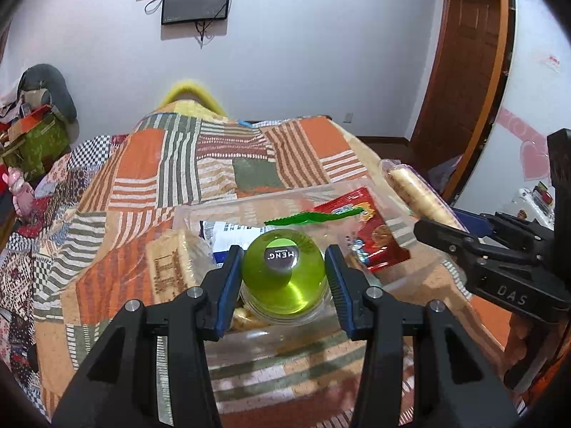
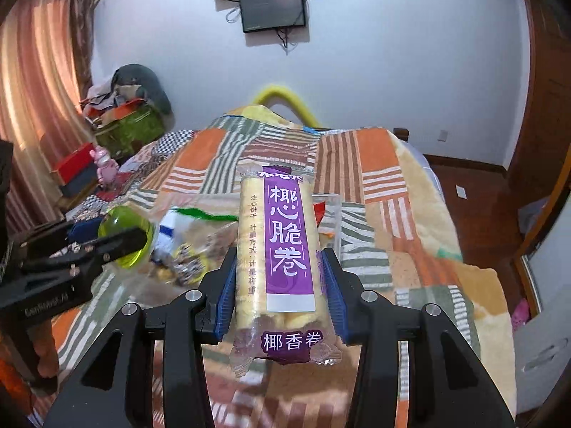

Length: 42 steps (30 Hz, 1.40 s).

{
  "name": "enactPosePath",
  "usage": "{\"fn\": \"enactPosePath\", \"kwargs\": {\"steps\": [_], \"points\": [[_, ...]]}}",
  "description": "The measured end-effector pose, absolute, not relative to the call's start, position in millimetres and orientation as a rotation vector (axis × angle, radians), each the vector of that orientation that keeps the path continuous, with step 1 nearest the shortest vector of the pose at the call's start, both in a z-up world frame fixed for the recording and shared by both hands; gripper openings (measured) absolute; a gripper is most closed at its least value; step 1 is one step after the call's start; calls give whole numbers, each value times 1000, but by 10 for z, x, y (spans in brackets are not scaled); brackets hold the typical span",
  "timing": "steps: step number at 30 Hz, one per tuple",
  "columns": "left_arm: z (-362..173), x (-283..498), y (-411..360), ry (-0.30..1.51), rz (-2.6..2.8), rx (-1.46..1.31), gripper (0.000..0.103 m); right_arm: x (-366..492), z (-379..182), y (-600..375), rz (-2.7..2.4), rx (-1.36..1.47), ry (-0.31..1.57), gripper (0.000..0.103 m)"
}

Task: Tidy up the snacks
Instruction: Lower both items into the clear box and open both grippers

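Observation:
My left gripper (image 1: 283,265) is shut on a clear jar with a green lid (image 1: 283,269), held over a clear plastic box (image 1: 214,210) on the patchwork blanket. The box holds a red snack packet (image 1: 367,228), a white and blue packet (image 1: 228,235) and a green-edged wrapper (image 1: 310,217). My right gripper (image 2: 282,271) is shut on a long purple-labelled pack of coconut rolls (image 2: 285,246), held above the blanket to the right of the box. The jar (image 2: 125,235) and the left gripper (image 2: 117,246) show at the left of the right wrist view. The roll pack (image 1: 417,192) shows at the right of the left wrist view.
A tan wafer pack (image 1: 175,267) lies left of the box. The bed's blanket (image 1: 178,164) runs back to a white wall with a screen (image 1: 195,1). Boxes and clutter (image 2: 125,125) stand at the left, a wooden door (image 1: 460,71) at the right.

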<state>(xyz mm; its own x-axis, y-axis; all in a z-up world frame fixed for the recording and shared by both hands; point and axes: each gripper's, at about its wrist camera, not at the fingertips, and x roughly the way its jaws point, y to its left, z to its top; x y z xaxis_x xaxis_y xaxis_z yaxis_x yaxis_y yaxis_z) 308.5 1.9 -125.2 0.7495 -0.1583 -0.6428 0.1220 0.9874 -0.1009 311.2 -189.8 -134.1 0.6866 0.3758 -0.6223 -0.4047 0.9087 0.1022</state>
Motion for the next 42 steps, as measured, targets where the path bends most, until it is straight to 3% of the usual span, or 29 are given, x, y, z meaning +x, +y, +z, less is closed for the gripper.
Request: {"fn": "enactPosePath", "kwargs": {"steps": [6, 7, 9, 18, 23, 27, 42], "points": [[-1414, 3212, 44, 728, -116, -52, 46, 3293, -1487, -1823, 420, -52, 725, 41], [-1423, 3214, 52, 727, -112, -51, 39, 3303, -1505, -1814, 420, -54, 729, 41], [-1438, 3250, 69, 736, -120, -54, 35, 3320, -1535, -1778, 419, -64, 734, 41], [-1472, 3221, 77, 752, -113, -42, 36, 3301, -1564, -1752, 412, -111, 756, 43], [-1383, 3098, 29, 735, -117, -25, 45, 3240, -1528, -1798, 426, -104, 760, 50], [-1230, 2974, 37, 709, -124, -31, 47, 3153, -1422, -1893, 441, -74, 743, 57], [-128, 2075, 22, 458, -136, -40, 48, 2390, -519, -2167, 501, 12, 532, 57]]}}
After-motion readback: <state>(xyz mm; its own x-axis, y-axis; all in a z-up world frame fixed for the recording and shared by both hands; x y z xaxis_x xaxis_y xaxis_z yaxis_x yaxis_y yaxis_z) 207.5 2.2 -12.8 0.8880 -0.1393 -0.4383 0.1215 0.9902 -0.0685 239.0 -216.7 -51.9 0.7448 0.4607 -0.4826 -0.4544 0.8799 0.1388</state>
